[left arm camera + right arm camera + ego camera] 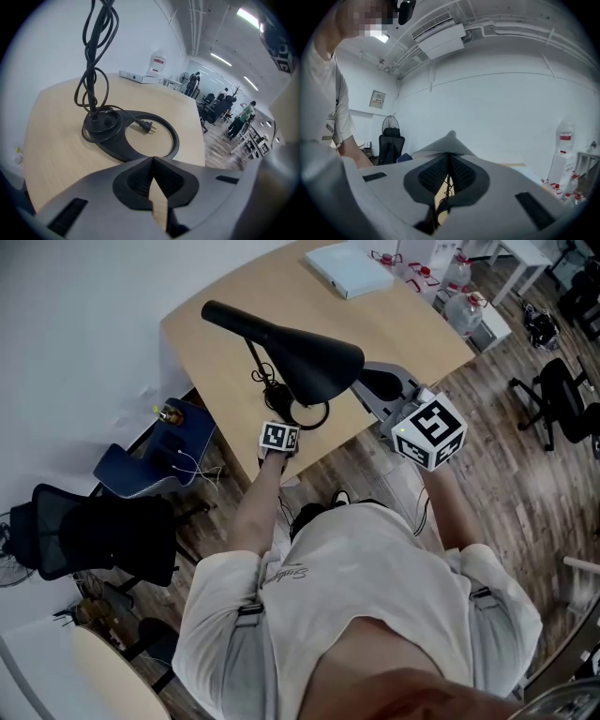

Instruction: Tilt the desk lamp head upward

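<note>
Head view: matte black desk lamp, smooth cone-shaped lamp head (314, 362) on a thin arm, flat ring base (327, 414), on pale wood tabletop (394, 324). Left tongs (279, 424) sit at the base, tips hidden under the head; right tongs (367, 382) reach the head's rim, contact unclear. Left gripper view: ribbed pads pressed together, nothing between; the ring base, looped cord (91, 70) and plug (145, 125) lie just ahead. Right gripper view: tips together, empty; lamp head directly beyond them, its edge partly cut off by the tongs.
</note>
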Motion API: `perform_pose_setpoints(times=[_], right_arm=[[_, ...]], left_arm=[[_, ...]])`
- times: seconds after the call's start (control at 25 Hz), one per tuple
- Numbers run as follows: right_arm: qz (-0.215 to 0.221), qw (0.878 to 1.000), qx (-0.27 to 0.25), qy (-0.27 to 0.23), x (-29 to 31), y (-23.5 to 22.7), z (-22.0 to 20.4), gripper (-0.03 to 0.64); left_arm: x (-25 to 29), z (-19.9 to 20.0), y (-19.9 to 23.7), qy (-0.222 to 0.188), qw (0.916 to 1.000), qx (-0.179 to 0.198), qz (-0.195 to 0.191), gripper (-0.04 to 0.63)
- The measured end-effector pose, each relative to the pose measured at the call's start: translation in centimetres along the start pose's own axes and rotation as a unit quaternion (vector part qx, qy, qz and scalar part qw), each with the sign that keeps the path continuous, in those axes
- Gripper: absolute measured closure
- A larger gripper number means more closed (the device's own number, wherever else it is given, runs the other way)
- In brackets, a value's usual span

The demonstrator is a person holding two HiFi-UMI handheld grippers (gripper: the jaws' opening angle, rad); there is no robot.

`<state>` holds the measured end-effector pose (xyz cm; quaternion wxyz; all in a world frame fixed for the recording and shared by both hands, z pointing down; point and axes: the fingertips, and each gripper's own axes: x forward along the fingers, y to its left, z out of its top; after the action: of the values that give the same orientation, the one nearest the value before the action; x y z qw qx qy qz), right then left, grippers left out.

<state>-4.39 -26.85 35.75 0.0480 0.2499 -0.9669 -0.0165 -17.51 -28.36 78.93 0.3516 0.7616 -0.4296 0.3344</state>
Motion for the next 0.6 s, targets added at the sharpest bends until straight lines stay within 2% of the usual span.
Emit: perform_pose_setpoints(times=[0.32, 0.6], right_arm=[[0.016, 1.000, 0.003, -0.016, -0.3, -0.2, 3.7, 0.621], [0.038, 0.999, 0.002, -0.032, -0.1, 0.3, 6.5, 0.623]], left_arm=[[0.1, 0.0, -0.3, 0.029, 0.9988, 0.037, 0.018, 0.581], [0.1, -0.1, -0.2, 0.034, 0.9988, 0.030, 0.017, 0.581]])
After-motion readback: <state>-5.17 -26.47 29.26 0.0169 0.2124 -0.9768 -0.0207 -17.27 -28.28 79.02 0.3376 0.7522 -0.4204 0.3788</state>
